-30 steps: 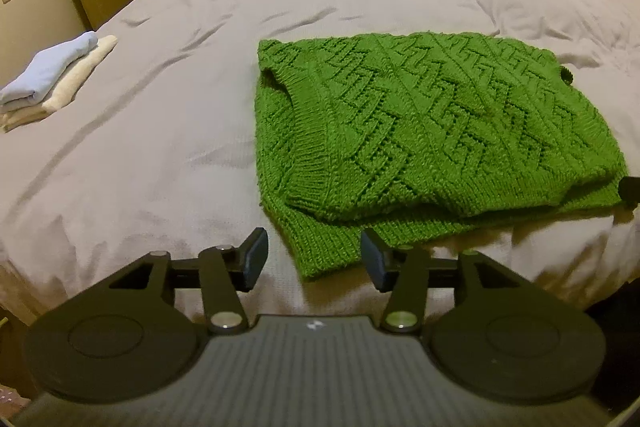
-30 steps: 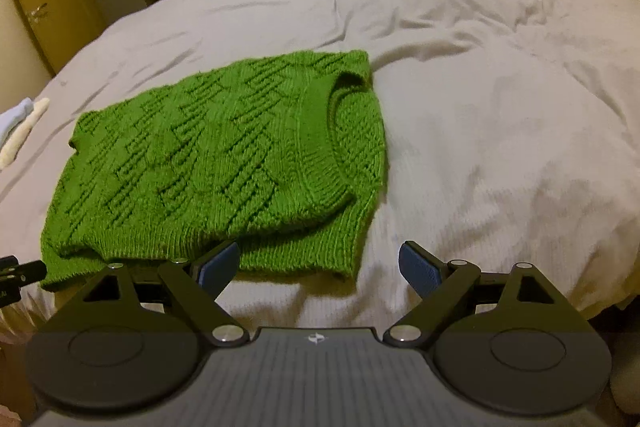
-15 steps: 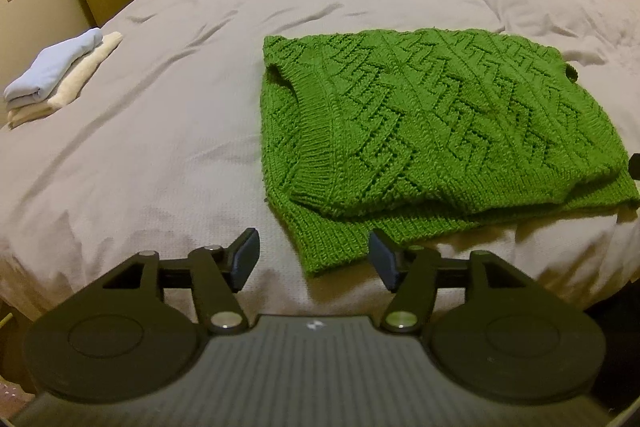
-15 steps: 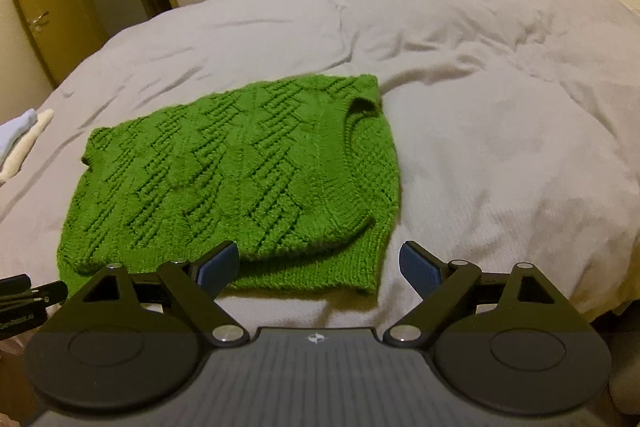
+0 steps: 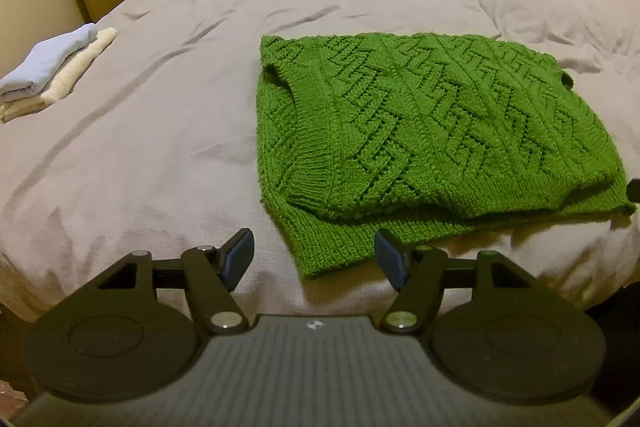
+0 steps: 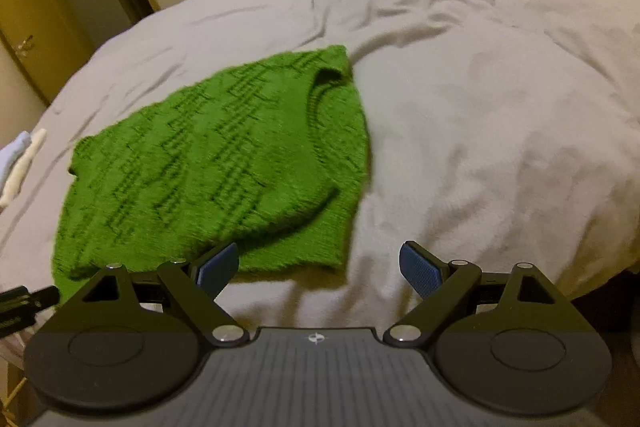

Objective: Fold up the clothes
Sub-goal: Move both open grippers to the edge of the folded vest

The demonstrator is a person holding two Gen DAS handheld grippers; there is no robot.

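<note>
Green cable-knit sweater [image 5: 432, 131], folded once, lying right of centre on grey bedspread [image 5: 160, 131], long axis running left to right. Left gripper [image 5: 314, 259] spread, empty, nearest its lower corner. Right gripper [image 6: 318, 269] spread wide, empty, right of the hem.

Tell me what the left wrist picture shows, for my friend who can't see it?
A green knitted sweater lies folded on a grey bed. The open left gripper hangs at its near corner, holding nothing. Folded clothes are stacked far left.
</note>
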